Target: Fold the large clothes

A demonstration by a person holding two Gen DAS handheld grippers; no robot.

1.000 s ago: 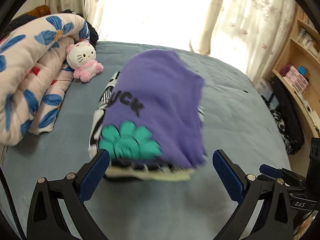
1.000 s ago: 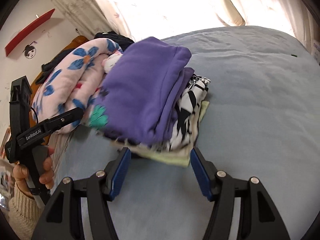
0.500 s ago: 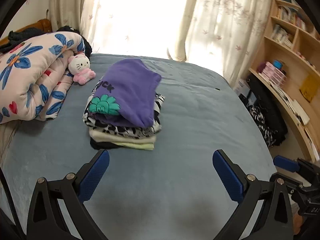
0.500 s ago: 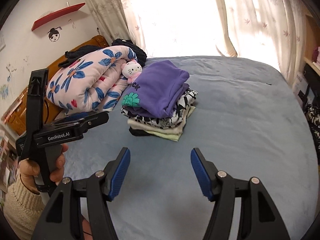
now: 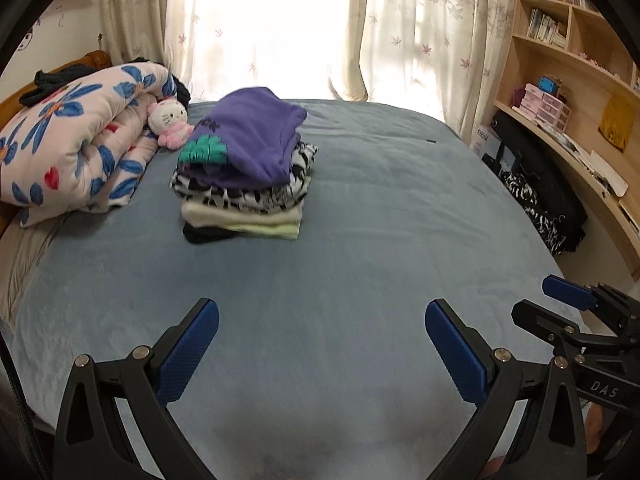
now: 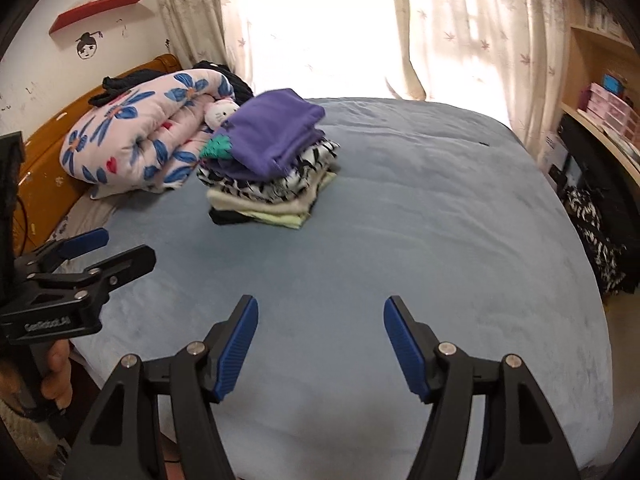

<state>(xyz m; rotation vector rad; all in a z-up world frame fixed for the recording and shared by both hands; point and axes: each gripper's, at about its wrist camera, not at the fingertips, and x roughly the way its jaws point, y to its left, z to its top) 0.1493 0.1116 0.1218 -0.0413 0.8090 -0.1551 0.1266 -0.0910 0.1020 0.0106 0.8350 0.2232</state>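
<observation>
**Stack built, both grippers empty**

The left gripper (image 5: 322,354) stands wide open with nothing between its blue pads; the right gripper (image 6: 320,346) is likewise spread and holds nothing. Both hover over bare blue bedsheet (image 5: 360,264), well short of the clothes stack (image 5: 244,184). The folded purple sweatshirt (image 5: 252,136) lies on top of that stack, just beside the floral quilt (image 5: 76,148). No unfolded garment shows, so the folding looks finished.

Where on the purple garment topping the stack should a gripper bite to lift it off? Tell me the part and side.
Grip the purple garment at its rounded folded edge facing the open blue bed, probably from the right: that edge overhangs the stack, while the plush cat crowds the left.
</observation>
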